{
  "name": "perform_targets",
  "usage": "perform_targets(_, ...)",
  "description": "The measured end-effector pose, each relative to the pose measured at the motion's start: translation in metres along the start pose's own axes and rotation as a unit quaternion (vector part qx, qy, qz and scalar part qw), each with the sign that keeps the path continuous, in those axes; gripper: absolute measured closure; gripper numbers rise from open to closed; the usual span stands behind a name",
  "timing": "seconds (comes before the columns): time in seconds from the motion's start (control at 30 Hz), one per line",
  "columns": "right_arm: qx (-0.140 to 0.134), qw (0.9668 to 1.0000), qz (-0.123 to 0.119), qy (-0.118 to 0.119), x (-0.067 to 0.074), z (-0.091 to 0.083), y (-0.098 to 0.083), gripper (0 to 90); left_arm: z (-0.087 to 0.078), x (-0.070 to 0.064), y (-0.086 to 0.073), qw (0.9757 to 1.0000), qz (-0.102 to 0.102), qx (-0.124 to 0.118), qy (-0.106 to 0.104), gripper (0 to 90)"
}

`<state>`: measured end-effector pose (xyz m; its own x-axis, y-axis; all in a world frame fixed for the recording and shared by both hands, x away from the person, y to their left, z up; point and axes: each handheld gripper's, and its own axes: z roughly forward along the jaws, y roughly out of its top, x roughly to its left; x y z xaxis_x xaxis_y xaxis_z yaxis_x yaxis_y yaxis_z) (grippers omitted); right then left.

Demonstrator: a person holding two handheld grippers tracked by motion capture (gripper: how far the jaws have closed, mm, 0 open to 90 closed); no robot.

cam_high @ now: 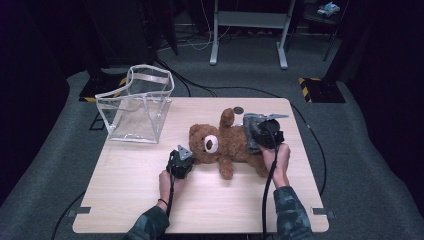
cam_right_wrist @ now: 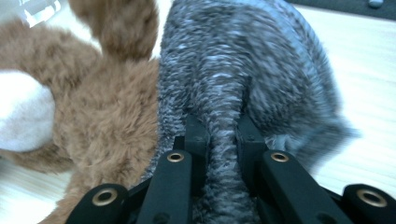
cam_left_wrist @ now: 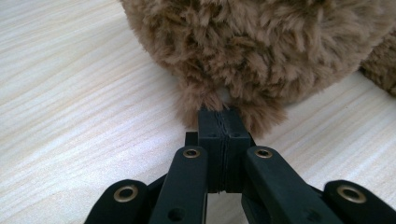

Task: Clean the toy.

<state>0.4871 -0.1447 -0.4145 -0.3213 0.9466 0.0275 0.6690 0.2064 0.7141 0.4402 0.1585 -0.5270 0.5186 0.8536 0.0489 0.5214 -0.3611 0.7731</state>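
Wood table [cam_high: 150, 185], mid: left gripper [cam_left_wrist: 219, 122] pinches teddy [cam_high: 225, 142] fur to anchor; right gripper [cam_right_wrist: 223, 135] nips grey garment [cam_right_wrist: 243, 70] to pull.

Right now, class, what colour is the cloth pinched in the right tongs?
Grey, flecked lighter, on the cloth beside the brown teddy bear; clearest in the right gripper view.

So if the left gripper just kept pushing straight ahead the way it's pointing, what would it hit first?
The teddy bear. The left gripper has its jaws shut on a tuft of the bear's fur, so the brown plush head is right ahead of it, apparently with no gap.
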Motion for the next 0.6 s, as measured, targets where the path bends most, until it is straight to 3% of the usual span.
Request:
perform_targets(0.07,0.008,0.9999,0.002,-0.012,-0.002,0.013,-0.005,79.7,0.000,0.001,0.000,1.0000,0.000,0.000,-0.001,89.2)
perform_targets(0.1,0.006,0.9998,0.015,-0.009,-0.007,0.017,-0.007,79.7,0.000,0.000,0.000,1.0000,-0.001,0.000,-0.001,89.2)
perform_targets(0.13,0.010,0.9996,0.022,-0.012,-0.008,0.019,-0.008,79.8,0.000,0.000,0.000,1.0000,-0.001,0.000,-0.001,89.3)
perform_targets(0.2,0.026,0.9987,0.016,-0.040,-0.013,0.023,-0.011,79.7,0.000,0.000,0.000,1.0000,-0.001,-0.001,0.000,89.2)
perform_targets(0.3,0.032,0.9981,0.027,-0.046,-0.021,0.021,-0.013,79.6,0.000,0.001,0.000,1.0000,-0.002,0.000,-0.002,89.2)
perform_targets(0.4,0.011,0.9989,0.032,-0.033,-0.018,0.006,-0.009,79.5,0.000,0.001,0.000,1.0000,-0.003,-0.002,-0.001,89.2)
perform_targets(0.5,-0.016,0.9997,0.017,-0.008,-0.002,-0.012,0.002,79.5,0.000,0.001,0.000,1.0000,-0.003,-0.002,-0.002,89.2)
perform_targets(0.6,-0.028,0.9992,-0.001,0.028,0.017,-0.016,0.010,79.5,0.000,0.001,0.000,1.0000,-0.004,-0.002,-0.002,89.2)
